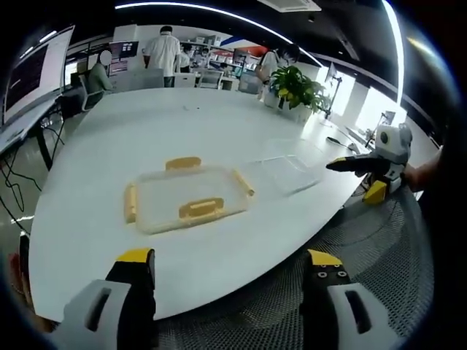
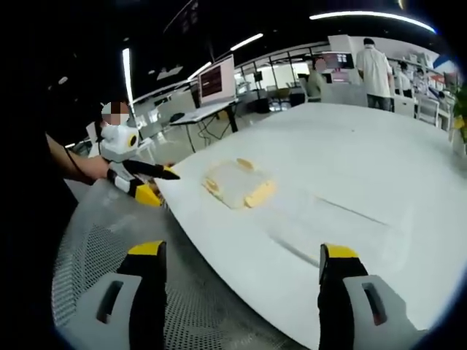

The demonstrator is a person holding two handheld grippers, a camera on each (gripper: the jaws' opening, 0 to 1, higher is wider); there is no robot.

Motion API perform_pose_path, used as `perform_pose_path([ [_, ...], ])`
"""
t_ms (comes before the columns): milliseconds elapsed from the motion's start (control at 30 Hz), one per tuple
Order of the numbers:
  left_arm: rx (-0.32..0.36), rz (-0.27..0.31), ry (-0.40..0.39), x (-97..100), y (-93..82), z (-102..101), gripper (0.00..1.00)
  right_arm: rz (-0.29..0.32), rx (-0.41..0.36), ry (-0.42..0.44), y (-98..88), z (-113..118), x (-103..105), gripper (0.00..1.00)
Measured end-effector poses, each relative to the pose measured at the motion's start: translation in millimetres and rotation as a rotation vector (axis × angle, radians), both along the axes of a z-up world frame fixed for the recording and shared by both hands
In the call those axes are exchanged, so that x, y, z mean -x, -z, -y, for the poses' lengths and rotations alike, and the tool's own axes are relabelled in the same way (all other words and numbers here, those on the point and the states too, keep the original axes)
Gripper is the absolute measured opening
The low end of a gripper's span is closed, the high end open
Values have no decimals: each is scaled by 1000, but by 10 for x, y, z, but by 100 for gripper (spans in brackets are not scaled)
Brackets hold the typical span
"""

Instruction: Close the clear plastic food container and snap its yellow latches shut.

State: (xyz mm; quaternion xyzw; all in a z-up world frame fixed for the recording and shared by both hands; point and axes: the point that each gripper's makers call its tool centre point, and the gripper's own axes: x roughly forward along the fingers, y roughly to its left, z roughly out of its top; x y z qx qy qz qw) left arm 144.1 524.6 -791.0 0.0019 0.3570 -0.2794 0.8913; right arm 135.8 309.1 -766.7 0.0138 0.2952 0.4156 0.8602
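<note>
while its lid (image 1: pixel 290 169) lies beside it, the container (image 1: pixel 188 198) sits open.

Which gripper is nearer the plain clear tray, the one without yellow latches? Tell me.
Right. The right gripper has its tips just off the plain clear tray; the left gripper hangs back at the near edge of the table.

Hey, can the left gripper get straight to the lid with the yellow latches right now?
Probably yes: the left gripper is open and faces the lid, which lies flat on the white table, with only bare tabletop between them.
</note>
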Motion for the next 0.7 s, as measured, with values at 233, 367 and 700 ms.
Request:
perform_pose_path([
  [233, 10, 34, -20, -50, -60, -14, 99, 5, -7, -25, -7, -42, 17, 96],
  [367, 13, 5, 11, -16, -26, 34, 99, -13, 6, -37, 22, -42, 39, 100],
  [700, -68, 34, 101, -12, -96, 24, 88, 52, 16, -50, -206, -60, -9, 100],
])
